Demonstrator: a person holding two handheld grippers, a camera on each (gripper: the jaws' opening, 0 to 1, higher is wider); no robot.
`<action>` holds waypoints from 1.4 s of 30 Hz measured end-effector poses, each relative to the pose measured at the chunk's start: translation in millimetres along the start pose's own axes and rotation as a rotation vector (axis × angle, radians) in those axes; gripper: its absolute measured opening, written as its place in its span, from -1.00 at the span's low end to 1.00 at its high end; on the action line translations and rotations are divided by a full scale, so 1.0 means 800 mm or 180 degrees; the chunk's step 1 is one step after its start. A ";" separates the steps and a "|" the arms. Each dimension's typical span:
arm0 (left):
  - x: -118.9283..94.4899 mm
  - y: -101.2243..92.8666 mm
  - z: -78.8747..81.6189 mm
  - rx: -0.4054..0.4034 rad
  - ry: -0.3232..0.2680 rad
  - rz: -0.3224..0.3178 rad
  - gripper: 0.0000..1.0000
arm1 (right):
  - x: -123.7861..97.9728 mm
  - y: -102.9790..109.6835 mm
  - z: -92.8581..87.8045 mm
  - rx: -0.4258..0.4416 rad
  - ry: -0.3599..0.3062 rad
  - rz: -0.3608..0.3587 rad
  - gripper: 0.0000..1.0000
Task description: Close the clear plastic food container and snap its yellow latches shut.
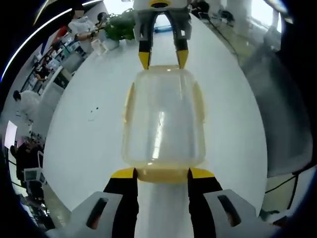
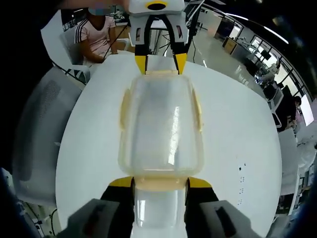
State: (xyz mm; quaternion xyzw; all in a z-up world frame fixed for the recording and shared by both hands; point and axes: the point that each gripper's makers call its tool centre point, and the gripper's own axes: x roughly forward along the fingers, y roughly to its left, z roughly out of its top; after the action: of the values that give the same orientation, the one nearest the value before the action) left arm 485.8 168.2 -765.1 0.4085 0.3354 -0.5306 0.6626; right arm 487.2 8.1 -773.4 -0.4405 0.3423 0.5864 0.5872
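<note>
Fingers tipped in yellow rise from the bottom of the left gripper view, where the left gripper (image 1: 162, 172) stands spread about as wide as the near end latch, one tip at each corner of it; whether they press it I cannot tell. Between them lies one clear rectangular plastic food container with yellow latches (image 1: 163, 124), its lid on, resting on the round white bench (image 1: 89, 129). Nothing shows inside it. At its far end the right gripper (image 1: 163, 57) comes in, its two yellow tips spread and just at the container's far edge.

Seen from the right gripper view, the right gripper (image 2: 160, 182) has its fingers spread the same way beside the near yellow latch, the same single container (image 2: 161, 126) stretching away on the bench (image 2: 237, 129). Four latches show, one per side. Opposite, the left gripper (image 2: 161, 62) meets the far end with its tips apart.
</note>
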 end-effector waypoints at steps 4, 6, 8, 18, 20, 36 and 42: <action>0.005 0.000 0.009 -0.0006 0.0004 0.0005 -0.28 | -0.002 0.000 -0.011 -0.0003 0.0001 0.0013 -0.27; 0.009 -0.001 0.012 -0.0001 0.0012 0.0008 -0.28 | -0.001 -0.001 -0.015 -0.0006 -0.0001 0.0021 -0.27; 0.012 0.000 0.014 0.0003 0.0034 0.0016 -0.28 | -0.001 -0.001 -0.018 -0.0016 -0.0001 0.0016 -0.27; 0.023 0.002 0.028 0.0006 0.0046 0.0003 -0.28 | -0.003 -0.004 -0.037 -0.0010 -0.0010 0.0016 -0.27; 0.026 0.002 0.030 0.0002 0.0053 0.0004 -0.28 | -0.002 -0.003 -0.041 -0.0007 -0.0011 0.0024 -0.27; 0.051 -0.001 0.060 0.0007 0.0063 0.0013 -0.28 | -0.011 -0.002 -0.079 -0.0014 -0.0009 -0.0007 -0.27; 0.061 -0.002 0.072 -0.0006 0.0042 0.0017 -0.28 | -0.012 -0.003 -0.095 -0.0033 0.0032 -0.0009 -0.27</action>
State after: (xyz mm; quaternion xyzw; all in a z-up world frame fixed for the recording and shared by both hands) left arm 494.9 95.0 -783.1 0.4123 0.3392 -0.5259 0.6621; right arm 497.7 -65.0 -792.8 -0.4470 0.3416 0.5852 0.5840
